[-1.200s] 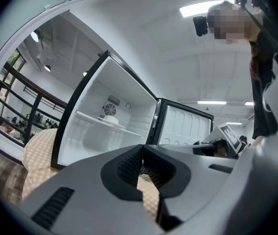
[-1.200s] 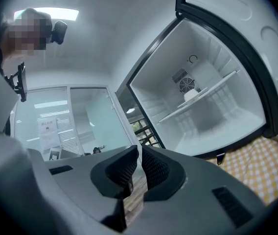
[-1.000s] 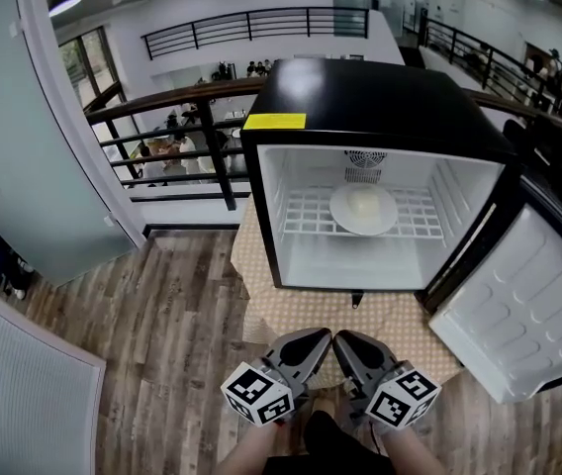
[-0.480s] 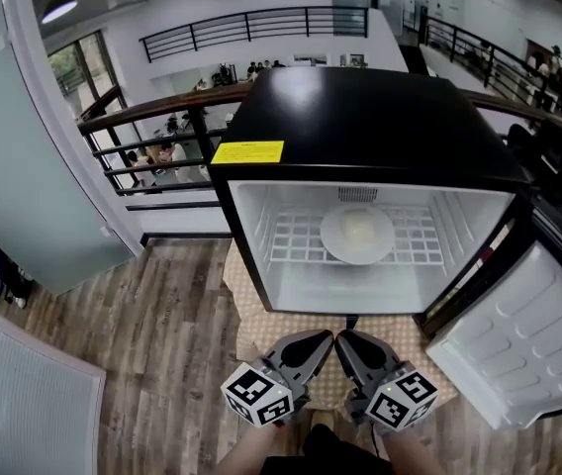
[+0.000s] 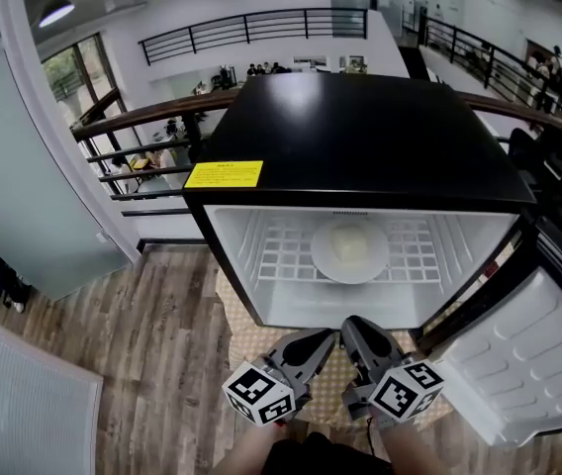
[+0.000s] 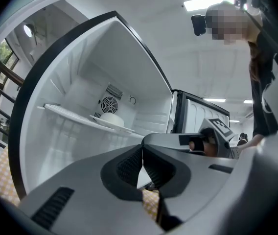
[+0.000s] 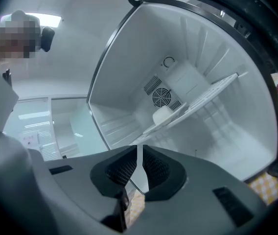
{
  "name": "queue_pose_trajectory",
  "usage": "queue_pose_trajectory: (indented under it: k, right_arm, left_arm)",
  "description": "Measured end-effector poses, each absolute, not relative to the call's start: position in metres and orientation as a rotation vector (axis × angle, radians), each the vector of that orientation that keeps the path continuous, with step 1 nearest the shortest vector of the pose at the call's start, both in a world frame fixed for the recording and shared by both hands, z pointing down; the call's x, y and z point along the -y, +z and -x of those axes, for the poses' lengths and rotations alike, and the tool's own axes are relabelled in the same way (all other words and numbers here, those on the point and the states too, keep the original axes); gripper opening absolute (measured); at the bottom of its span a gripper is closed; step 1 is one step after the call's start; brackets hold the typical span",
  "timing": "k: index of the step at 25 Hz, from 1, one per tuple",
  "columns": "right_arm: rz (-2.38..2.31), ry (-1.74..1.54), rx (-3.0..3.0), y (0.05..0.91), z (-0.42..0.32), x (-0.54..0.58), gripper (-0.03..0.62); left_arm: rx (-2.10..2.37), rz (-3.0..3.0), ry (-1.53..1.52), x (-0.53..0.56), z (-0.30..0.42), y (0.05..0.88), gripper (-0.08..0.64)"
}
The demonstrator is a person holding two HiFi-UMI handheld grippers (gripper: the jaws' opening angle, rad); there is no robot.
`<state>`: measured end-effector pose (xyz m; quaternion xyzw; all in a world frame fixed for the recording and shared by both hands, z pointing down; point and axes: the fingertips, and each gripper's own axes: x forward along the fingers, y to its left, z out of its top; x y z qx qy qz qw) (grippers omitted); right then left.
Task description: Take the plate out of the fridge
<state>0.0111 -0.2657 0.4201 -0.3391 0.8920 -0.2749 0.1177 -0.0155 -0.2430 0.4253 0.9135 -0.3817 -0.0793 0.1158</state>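
Observation:
The white plate (image 5: 349, 250) with a pale lump on it lies on the wire shelf (image 5: 271, 250) inside the open black fridge (image 5: 360, 137). Both grippers hang side by side below the fridge opening, in front of it and apart from the plate. My left gripper (image 5: 327, 337) is shut with nothing in it, and so is my right gripper (image 5: 349, 326). In the left gripper view the plate (image 6: 108, 121) sits on the shelf beyond the shut left gripper (image 6: 143, 150). The right gripper view shows the plate (image 7: 164, 115) far behind the shut right gripper (image 7: 139, 151).
The fridge door (image 5: 528, 364) stands swung open at the right. The fridge rests on a table with a checked cloth (image 5: 251, 339). A dark railing (image 5: 142, 117) runs behind at the left, above wooden flooring (image 5: 152, 344).
The view has closed in on the fridge, whose opening now sits lower and nearer. Both grippers have edged forward toward it, still shut and empty.

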Motion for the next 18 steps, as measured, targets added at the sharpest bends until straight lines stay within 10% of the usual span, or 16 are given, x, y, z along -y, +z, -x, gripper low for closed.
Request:
queue_pose_trajectory:
  k: [18]
  right_arm:
    - [1.097, -1.307, -2.130, 0.405, -0.019, 0.324, 0.055]
  left_arm:
    - [1.070, -2.733, -0.187, 0.267, 0.021, 0.425, 0.009]
